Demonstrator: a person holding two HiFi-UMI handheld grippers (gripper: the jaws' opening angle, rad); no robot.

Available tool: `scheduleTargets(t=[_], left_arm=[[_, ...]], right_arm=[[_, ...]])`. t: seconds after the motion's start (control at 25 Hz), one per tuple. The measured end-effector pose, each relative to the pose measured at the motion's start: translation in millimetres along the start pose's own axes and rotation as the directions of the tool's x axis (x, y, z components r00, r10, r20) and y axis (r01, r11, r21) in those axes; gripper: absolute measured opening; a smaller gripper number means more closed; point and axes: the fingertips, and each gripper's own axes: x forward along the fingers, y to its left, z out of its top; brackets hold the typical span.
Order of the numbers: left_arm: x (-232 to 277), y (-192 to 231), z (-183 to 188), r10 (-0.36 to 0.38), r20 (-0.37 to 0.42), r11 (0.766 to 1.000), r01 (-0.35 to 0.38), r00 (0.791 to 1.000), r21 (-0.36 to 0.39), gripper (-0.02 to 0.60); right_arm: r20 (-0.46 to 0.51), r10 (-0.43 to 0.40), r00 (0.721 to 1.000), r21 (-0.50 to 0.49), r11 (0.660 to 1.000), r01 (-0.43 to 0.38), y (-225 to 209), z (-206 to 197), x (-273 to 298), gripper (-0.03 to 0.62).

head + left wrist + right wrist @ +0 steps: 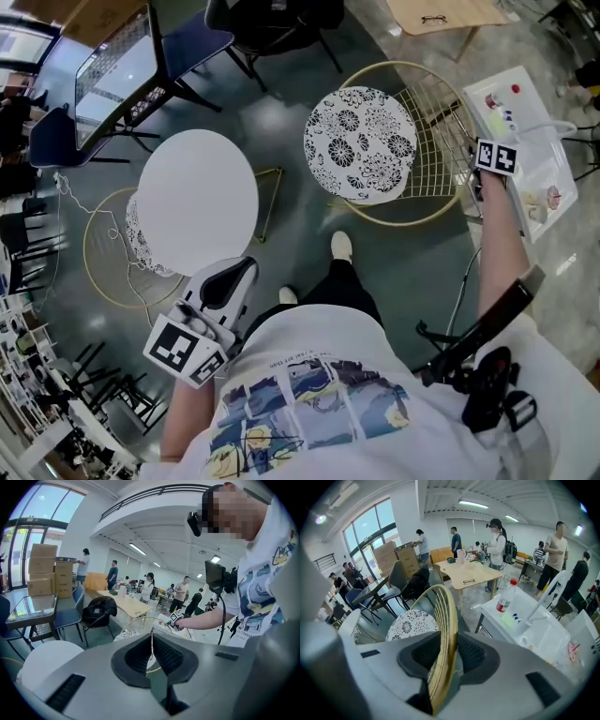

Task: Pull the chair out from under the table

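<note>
The chair (361, 141) stands out in the open, near the round white worktop (197, 202). The right tongs (449, 654) pinch its gold wire back (446, 613). The left tongs (151, 654) are closed on nothing. Best to pull slowly and straight so it won't tip.

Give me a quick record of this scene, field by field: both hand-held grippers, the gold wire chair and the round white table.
Right hand-held gripper: shut on the backrest rim of the gold wire chair with white floral seat
Left hand-held gripper: shut, nothing between its jaws
Held chair position: stands apart from the round white table, not under it
Second gold wire chair: tucked partly under that table
Task state: the held chair looks already out in the open
</note>
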Motion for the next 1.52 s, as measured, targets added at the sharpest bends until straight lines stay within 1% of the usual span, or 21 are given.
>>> scheduleTargets(t=[0.08, 0.16, 0.28, 0.4, 0.56, 0.68, 0.84, 1.0, 1.08, 1.2, 1.28, 1.4, 1.52], left_arm=[[-13.0, -0.7, -3.0, -0.016, 0.011, 1.000, 0.016, 1.000, 0.012, 0.011], [-26.7, -1.7, -5.3, -0.039, 0.029, 0.999, 0.038, 0.999, 0.024, 0.011], [-47.8, -2.3, -9.5, -0.081, 0.063, 0.996, 0.079, 0.995, 0.043, 0.011], [-70.3, -4.7, -18.5, -0.127, 0.091, 0.990, 0.121, 0.988, 0.066, 0.011], [-108.7, -1.4, -41.0, -0.169, 0.108, 0.983, 0.161, 0.980, 0.087, 0.011], [-148.1, 1.2, -46.7, -0.203, 0.100, 0.976, 0.193, 0.974, 0.105, 0.011], [-197.1, 10.1, -57.1, -0.243, 0.088, 0.964, 0.230, 0.966, 0.137, 0.009], [-242.9, 15.6, -74.3, -0.282, 0.082, 0.952, 0.269, 0.956, 0.146, 0.009], [-265.9, 11.6, -81.7, -0.304, 0.070, 0.946, 0.292, 0.950, 0.143, 0.009], [-290.9, -1.8, -94.5, -0.335, 0.058, 0.936, 0.326, 0.940, 0.135, 0.009], [-300.9, -10.7, -99.4, -0.346, 0.060, 0.932, 0.336, 0.936, 0.134, 0.009], [-312.4, -23.9, -106.8, -0.348, 0.064, 0.932, 0.338, 0.935, 0.128, 0.009], [-318.9, -33.2, -112.0, -0.347, 0.068, 0.932, 0.336, 0.935, 0.133, 0.009]], right_arm=[[0.012, -0.053, 0.999, -0.017, 0.998, 0.053, -1.4, -1.1, -20.5, 0.100], [0.027, -0.085, 0.996, -0.026, 0.996, 0.086, 1.6, -0.6, -46.1, 0.100], [0.067, -0.094, 0.993, -0.039, 0.995, 0.096, 27.6, -8.2, -88.4, 0.100], [0.102, -0.071, 0.992, -0.058, 0.995, 0.077, 71.3, -31.9, -123.8, 0.100], [0.109, 0.005, 0.994, -0.093, 0.996, 0.005, 154.0, -72.0, -162.1, 0.094], [0.102, 0.086, 0.991, -0.158, 0.985, -0.069, 232.7, -93.0, -200.9, 0.036], [0.117, 0.207, 0.971, -0.221, 0.959, -0.178, 344.8, -118.2, -256.4, 0.011], [0.124, 0.289, 0.949, -0.266, 0.931, -0.249, 447.8, -150.7, -307.7, 0.011], [0.112, 0.322, 0.940, -0.285, 0.917, -0.280, 491.6, -167.9, -337.4, 0.011], [0.095, 0.364, 0.927, -0.329, 0.890, -0.315, 539.6, -192.8, -378.6, 0.011], [0.093, 0.396, 0.914, -0.366, 0.867, -0.338, 564.9, -201.1, -399.7, 0.011], [0.088, 0.437, 0.895, -0.429, 0.828, -0.362, 594.7, -212.2, -425.0, 0.011], [0.094, 0.468, 0.878, -0.482, 0.794, -0.371, 615.2, -221.4, -444.9, 0.011]])
